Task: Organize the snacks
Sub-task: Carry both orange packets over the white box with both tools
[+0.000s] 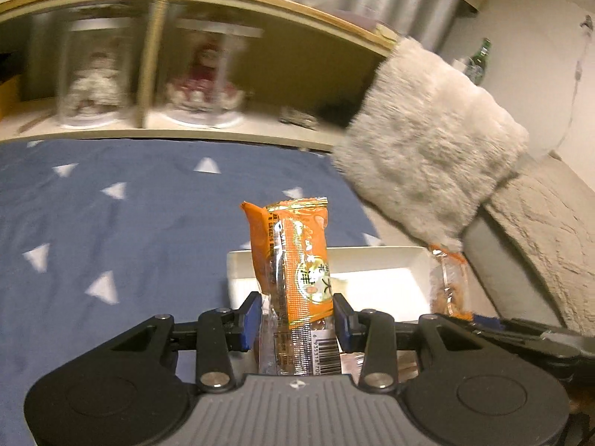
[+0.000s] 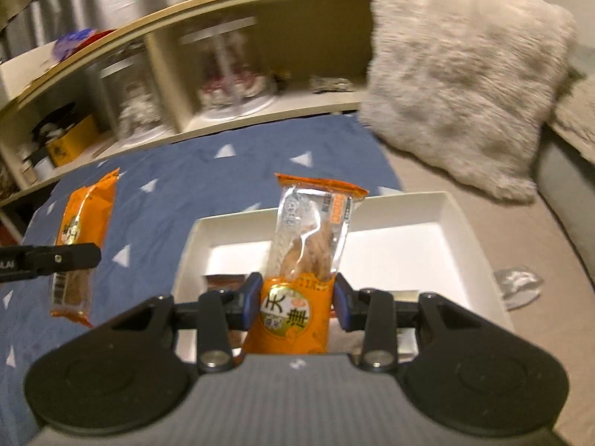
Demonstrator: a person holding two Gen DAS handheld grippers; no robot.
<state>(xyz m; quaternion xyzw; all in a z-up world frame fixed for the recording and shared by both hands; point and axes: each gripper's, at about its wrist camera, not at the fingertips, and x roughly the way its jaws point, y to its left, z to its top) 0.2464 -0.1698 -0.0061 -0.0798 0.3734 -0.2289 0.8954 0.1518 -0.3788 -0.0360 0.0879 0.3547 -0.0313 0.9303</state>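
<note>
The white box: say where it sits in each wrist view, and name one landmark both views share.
Left wrist view: the white box lies low and right of centre, just beyond the left gripper, partly hidden by the orange packet it holds.
Right wrist view: the white box fills the centre and right, behind the right gripper and its packet.
Shared landmark: the fluffy cushion, beyond the box on the right.
</note>
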